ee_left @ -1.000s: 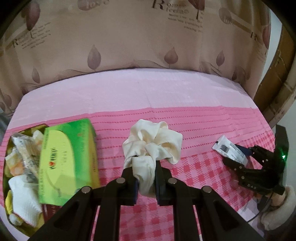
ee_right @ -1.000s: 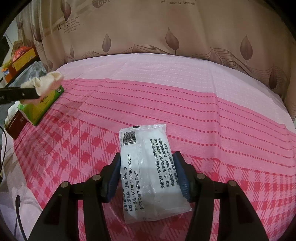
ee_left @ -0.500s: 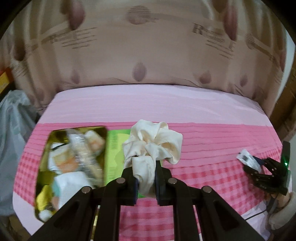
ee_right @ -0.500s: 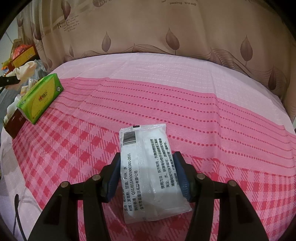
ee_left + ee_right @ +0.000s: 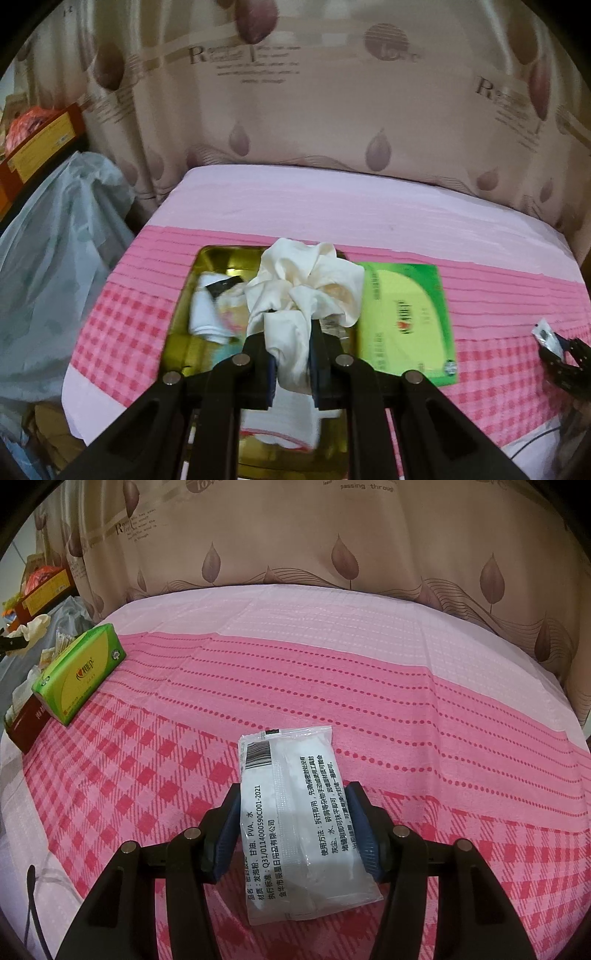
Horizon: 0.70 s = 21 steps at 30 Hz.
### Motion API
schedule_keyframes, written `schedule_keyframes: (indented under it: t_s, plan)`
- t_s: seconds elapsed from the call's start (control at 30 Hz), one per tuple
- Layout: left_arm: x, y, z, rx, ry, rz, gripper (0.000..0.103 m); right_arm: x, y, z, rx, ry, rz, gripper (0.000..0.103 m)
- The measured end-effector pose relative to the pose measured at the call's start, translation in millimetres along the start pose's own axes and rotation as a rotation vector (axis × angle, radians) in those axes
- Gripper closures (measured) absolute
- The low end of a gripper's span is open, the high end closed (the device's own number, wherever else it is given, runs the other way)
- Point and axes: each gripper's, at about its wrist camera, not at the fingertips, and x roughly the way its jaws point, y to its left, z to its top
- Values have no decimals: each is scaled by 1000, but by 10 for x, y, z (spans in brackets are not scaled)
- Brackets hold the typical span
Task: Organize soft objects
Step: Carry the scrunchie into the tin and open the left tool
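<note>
Cream satin bunches up between my left hand-held gripper (image 5: 291, 360) pads: the scrunchie (image 5: 304, 288) is pinched by one fold, the rest ballooning above the tips, and it hangs right over the gold tray (image 5: 221, 258) of soft bits. Risk one: that single fold is all I've got, so a quick tilt could let it slip and land on the green tissue pack (image 5: 404, 314) just beside the tray, or on the pink cloth (image 5: 369, 206). Risk two: if I let go too high, it bounces off the white cloth (image 5: 205, 314) already in there and rolls out. This gripper points steeply down, over the tray's near half.

Over on the right, my other hand-held gripper (image 5: 293, 829) points down at the worktop too, closed across the white sachet (image 5: 299, 819), blue pads pressing its long edges. It's slick plastic, so a squeeze may buckle it or let it squirt forward when I lift.
</note>
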Motion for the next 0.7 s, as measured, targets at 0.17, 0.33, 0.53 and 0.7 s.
schedule_keyframes:
  t_s: [0.17,0.33,0.53,0.7]
  plan:
    - [113,210,12,-34,21,20,90,3,2,3,0,0,-1,49]
    - [258,357,23,-47,37,51,90,4,0,8,0,1,0,49]
    - [491,506,-57,-71,86,74,90,4,-2,12,-1,1,-1,49]
    - [611,608,-156,-86,113,70,87,2,-7,15,-1,1,-1,49]
